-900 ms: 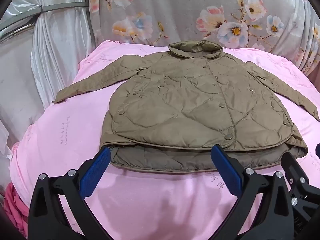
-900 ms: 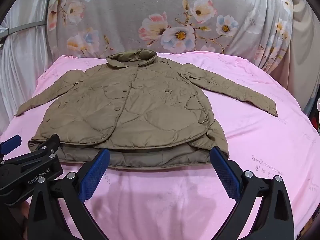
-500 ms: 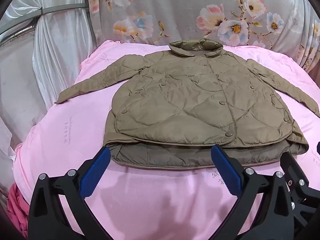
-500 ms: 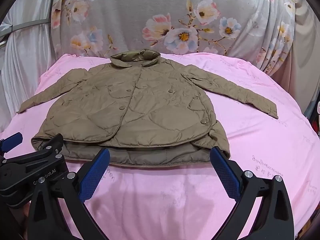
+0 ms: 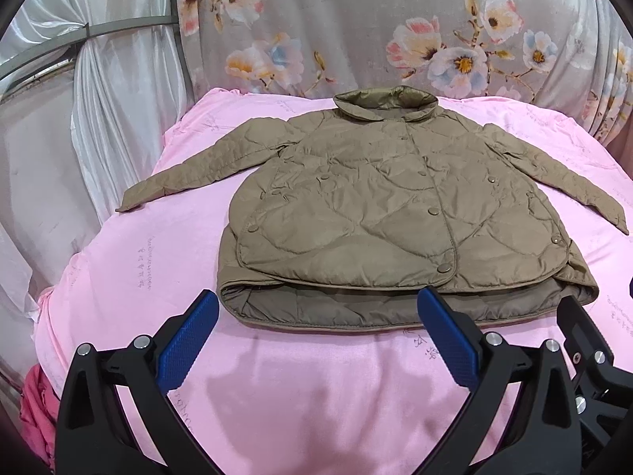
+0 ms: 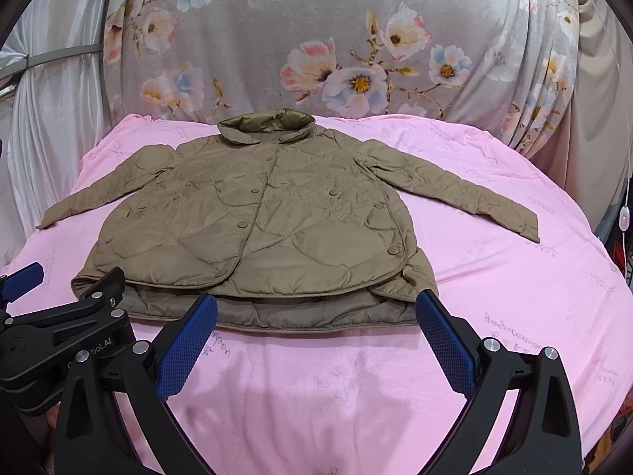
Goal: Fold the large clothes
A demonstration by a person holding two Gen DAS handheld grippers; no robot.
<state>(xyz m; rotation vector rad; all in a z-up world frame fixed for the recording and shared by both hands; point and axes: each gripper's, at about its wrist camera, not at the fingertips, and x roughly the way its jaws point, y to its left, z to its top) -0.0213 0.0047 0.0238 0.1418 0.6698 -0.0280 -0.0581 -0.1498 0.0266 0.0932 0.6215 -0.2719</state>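
- The quilted olive-brown jacket [image 5: 395,213] lay flat on its back in the middle of the pink bedcover [image 5: 316,376], front panels snapped shut and the collar [image 5: 385,101] at the far end.
- Both sleeves were spread out to the sides: the one on the picture's left [image 5: 198,174] reached down toward the cover's edge, and the one on the right [image 6: 455,194] stretched out over open pink.
- The near hem [image 6: 316,312] showed a band of darker lining peeking out under the front panels, facing the grippers.
- The left gripper [image 5: 316,336] hovered just short of that hem, blue pads [image 5: 190,344] spread wide with nothing between them; released, no cloth caught.
- The right gripper [image 6: 316,336] sat likewise, jaws fully apart, pads [image 6: 447,340] clear of the fabric as far as one could see, with only the hem beyond them.
- In the right wrist view, the left gripper's black body appeared at the lower left, beside the jacket's near corner.
- Behind the bed hung a grey floral curtain [image 6: 336,39], with a pale satin drape [image 5: 99,118] to the left.
- A bit of pink-red cloth [image 5: 35,407] showed at the bed's lower left edge.
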